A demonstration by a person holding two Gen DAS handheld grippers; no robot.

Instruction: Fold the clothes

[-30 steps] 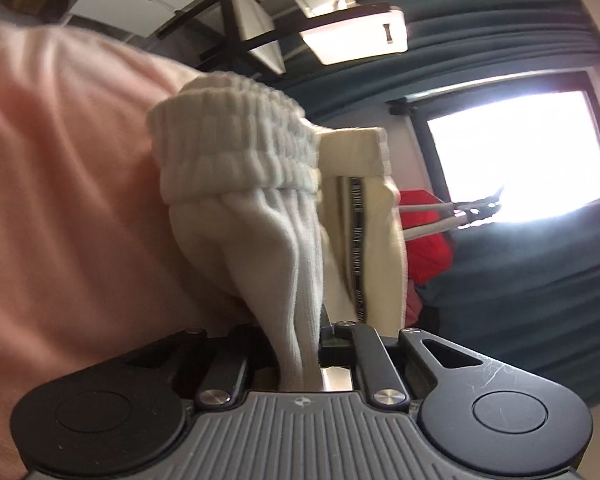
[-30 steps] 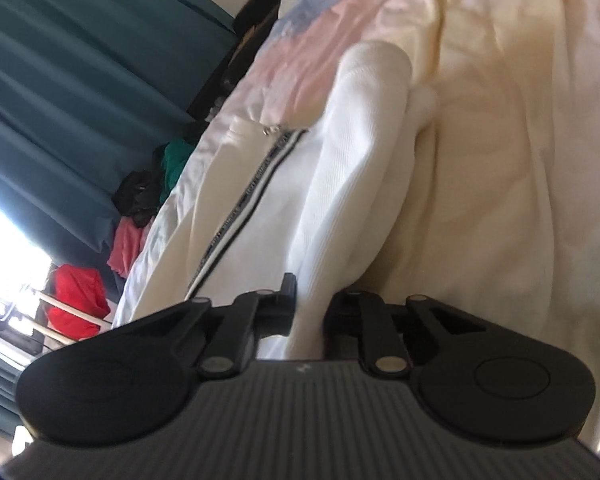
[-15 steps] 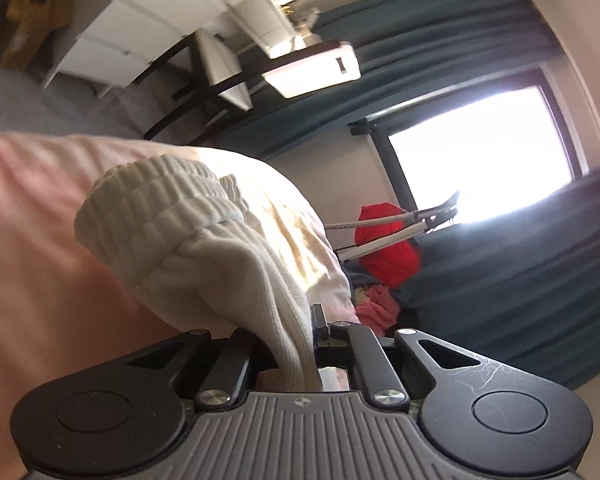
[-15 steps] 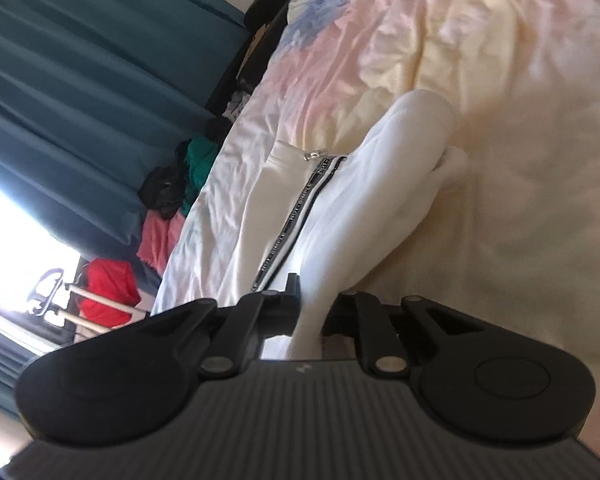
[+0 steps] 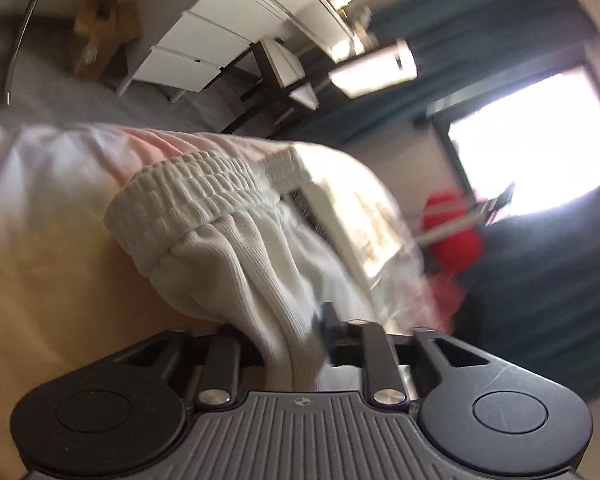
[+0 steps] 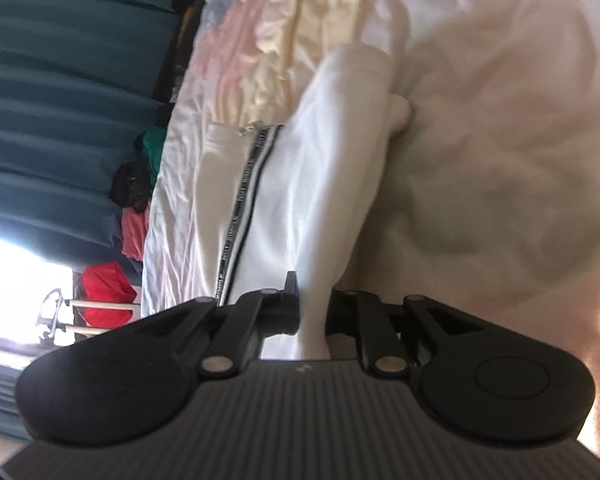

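Observation:
White ribbed trousers (image 5: pixel 236 248) with an elastic waistband and a black-and-white side stripe (image 6: pixel 242 196) lie on a pale pink and cream bedsheet (image 6: pixel 500 120). My left gripper (image 5: pixel 296 344) is shut on the cloth just below the waistband. My right gripper (image 6: pixel 314 316) is shut on a fold of the trouser leg (image 6: pixel 332 160), which runs away from it over the bed. The fingertips of both grippers are hidden in the cloth.
Teal curtains (image 6: pixel 60 80) and a bright window (image 5: pixel 532 148) stand beyond the bed. A red garment (image 6: pixel 104 292) hangs on a rack, with a pile of clothes (image 6: pixel 140 184) at the bed's edge. White drawers (image 5: pixel 204 48) and a chair (image 5: pixel 284 68) stand across the room.
The left gripper has swung with the waistband, so more of the room and bed edge shows. The right gripper has drawn back, and the trouser leg stretches longer over the sheet.

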